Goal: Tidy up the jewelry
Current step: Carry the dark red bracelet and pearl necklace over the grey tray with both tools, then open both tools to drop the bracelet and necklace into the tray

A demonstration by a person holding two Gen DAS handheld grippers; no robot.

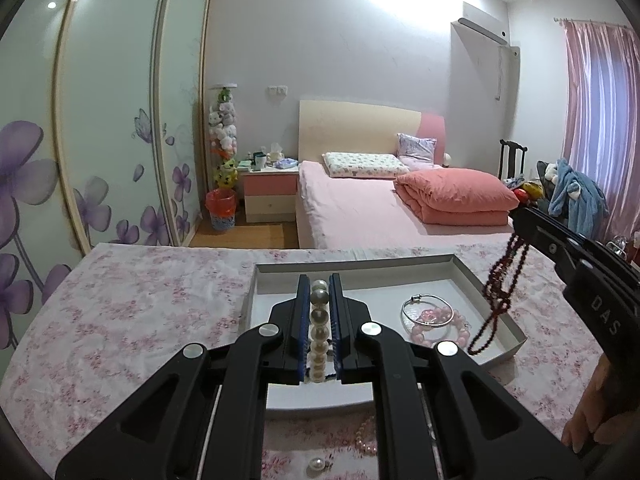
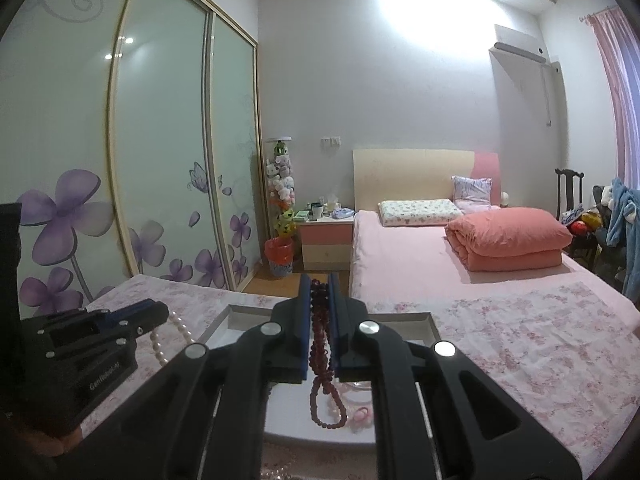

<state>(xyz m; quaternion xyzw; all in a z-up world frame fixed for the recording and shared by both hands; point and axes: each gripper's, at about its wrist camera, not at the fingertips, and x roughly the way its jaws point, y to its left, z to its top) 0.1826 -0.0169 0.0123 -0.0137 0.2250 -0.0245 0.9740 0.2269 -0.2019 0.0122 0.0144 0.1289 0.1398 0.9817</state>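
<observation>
Nearest the left wrist camera, the left gripper filled the lower middle of the frame, its jaws pinching a pearl strand that ran in a line between the blue pads. Beyond it lay a shallow white tray on a desk covered by a pink floral cloth. Inside the tray, right of centre in the frame, a silver bangle overlapped a pink bead bracelet. On the cloth at the bottom edge of the frame, in front of the tray, sat a loose pearl and a pale pink bead chain, partly hidden by the gripper.

At the right edge of that frame the right gripper held a dark red bead necklace, whose loops hung down over the right side of the tray; whether they touched it could not be told. In the right wrist view the right gripper had its jaws pressed onto the same dark red bead necklace, the loop dangling low in the frame over the tray. The left gripper showed at the lower left of that frame, with the pearl strand hanging from its tip.

A bed with a folded salmon quilt occupied the middle distance, and a wardrobe with purple flower doors filled the left of the frame.
</observation>
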